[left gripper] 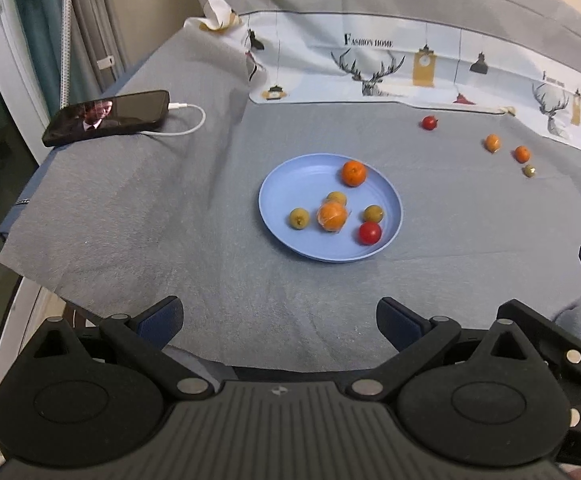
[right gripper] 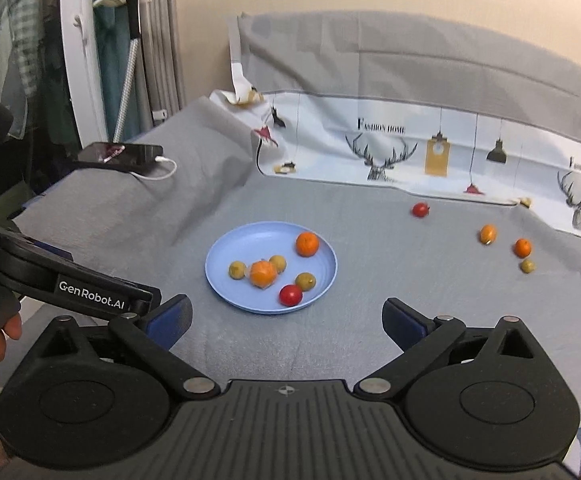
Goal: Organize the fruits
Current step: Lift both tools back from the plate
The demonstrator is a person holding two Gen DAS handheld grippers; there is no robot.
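- Both tongs hang above the near edge of the grey cloth on the surface (right gripper: 370, 340). The left tongs (left gripper: 278, 320) stand spread wide with nothing between them, and the right tongs (right gripper: 286, 322) are spread wide and empty too.
- The blue plate (right gripper: 226, 276) lies straight ahead of both tongs. It holds two oranges, three small green fruits and one red fruit. The wrapped orange (right gripper: 263, 273) sits in the middle, touching a green fruit behind it.
- Four fruits are still loose on the cloth, far ahead and to the right of the right tongs: a red fruit (right gripper: 420, 209), an orange fruit (right gripper: 488, 234), a second orange fruit (right gripper: 522, 247) and a small green fruit (right gripper: 527, 266) just beside it.
- I judge that the step in hand is to reach for one of these loose fruits, and the right tongs are nearer to them.
- To do it well, take the red fruit or the first orange fruit, because each stands apart from the others. Come from above, put one finger on each side, and close gently, since round fruit rolls away easily.
- The last two fruits lie close together, so a finger may push the green one.
- A phone (right gripper: 120, 156) with a white cable lies far ahead to the left; it is not in the way.
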